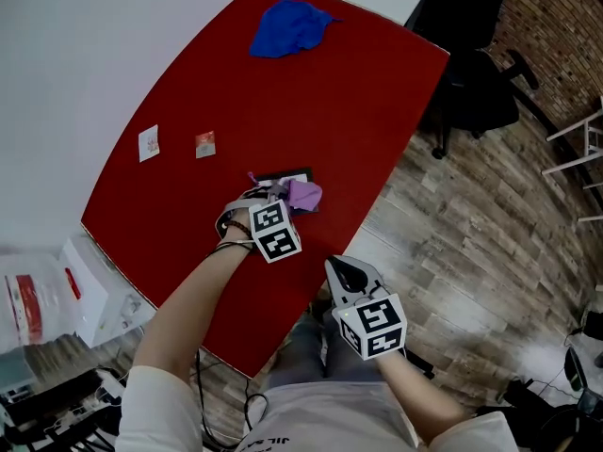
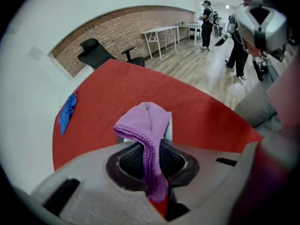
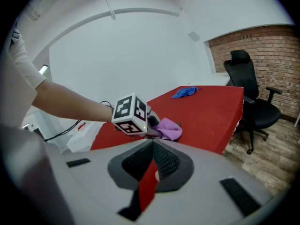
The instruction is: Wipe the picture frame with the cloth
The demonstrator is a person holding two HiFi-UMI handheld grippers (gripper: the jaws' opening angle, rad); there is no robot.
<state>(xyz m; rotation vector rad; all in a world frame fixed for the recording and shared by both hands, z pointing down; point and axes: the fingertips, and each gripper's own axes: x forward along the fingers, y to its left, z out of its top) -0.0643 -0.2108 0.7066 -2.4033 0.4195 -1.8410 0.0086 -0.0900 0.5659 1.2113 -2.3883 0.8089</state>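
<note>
A purple cloth point(image 1: 304, 194) lies bunched over a small black picture frame point(image 1: 284, 175) near the front of the red table point(image 1: 358, 102). My left gripper point(image 1: 283, 196) is shut on this cloth. In the left gripper view the cloth point(image 2: 146, 130) hangs out from between the pads and covers most of the frame point(image 2: 168, 125). My right gripper point(image 1: 347, 273) hovers just off the table's near edge, shut and holding nothing. The right gripper view shows its jaws point(image 3: 152, 172) together, with the left gripper point(image 3: 154, 130) and the purple cloth point(image 3: 168, 129) ahead of them.
A blue cloth point(image 1: 290, 26) lies crumpled at the table's far end. Two small cards point(image 1: 149, 143) point(image 1: 204, 144) rest near the left edge. A black office chair point(image 1: 471, 73) stands beyond the right edge, and white boxes point(image 1: 47, 299) sit on the floor at the left.
</note>
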